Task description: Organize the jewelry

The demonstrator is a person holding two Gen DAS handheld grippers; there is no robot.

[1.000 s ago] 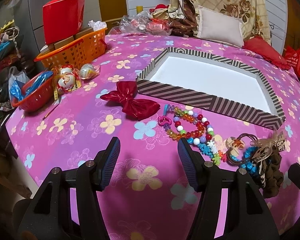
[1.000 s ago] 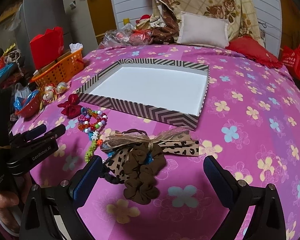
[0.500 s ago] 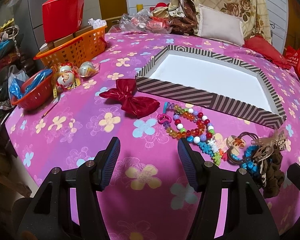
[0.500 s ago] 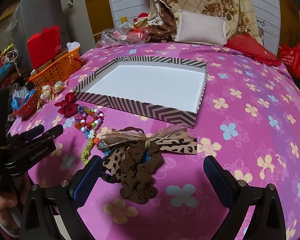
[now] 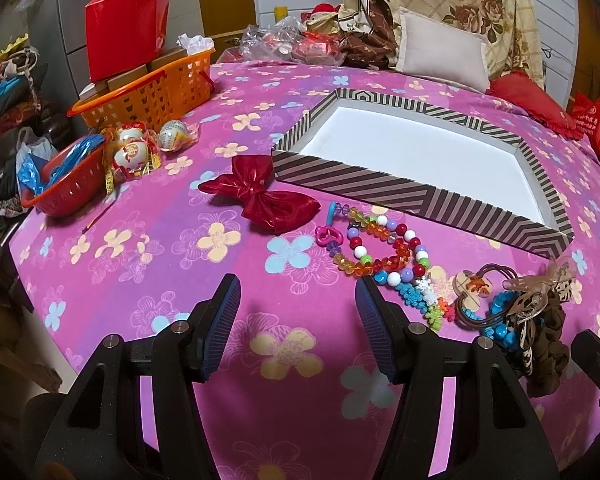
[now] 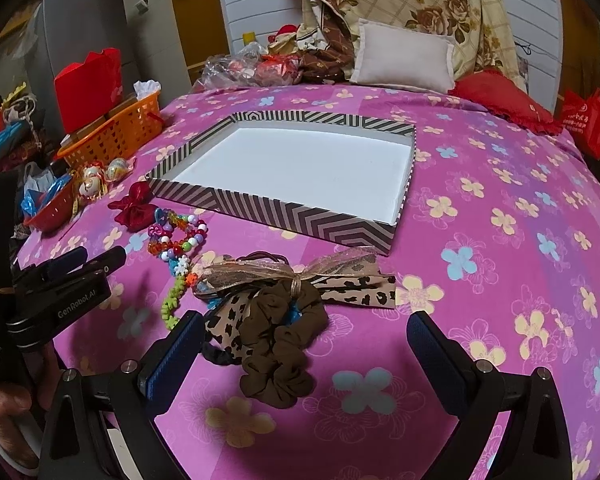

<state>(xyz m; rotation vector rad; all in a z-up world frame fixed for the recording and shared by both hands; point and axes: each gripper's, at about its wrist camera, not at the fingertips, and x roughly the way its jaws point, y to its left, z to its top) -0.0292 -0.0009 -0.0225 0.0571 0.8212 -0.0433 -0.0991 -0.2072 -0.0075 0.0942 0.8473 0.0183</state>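
A striped shallow box [image 5: 352, 178] [image 6: 300, 216] with a bare white floor lies on the pink flowered bedspread. In front of it lie a red satin bow [image 5: 260, 196] [image 6: 134, 208], colourful bead bracelets [image 5: 374, 248] [image 6: 178, 236], a blue bead string [image 5: 500, 330], a brown scrunchie [image 6: 278, 344] [image 5: 548, 344] and a leopard-print ribbon bow [image 6: 356, 286]. My left gripper [image 5: 296, 308] hovers open over bare cloth, just short of the bracelets. My right gripper [image 6: 304, 344] stands wide open, the scrunchie lying between its fingers and untouched.
An orange basket [image 5: 148, 92] with boxes and a red bag, a red bowl [image 5: 66, 186] and wrapped ornaments [image 5: 134, 152] crowd the bed's left edge. Pillows [image 5: 440, 52] and bags line the far side. A hand [image 6: 4, 408] holds the left gripper at lower left.
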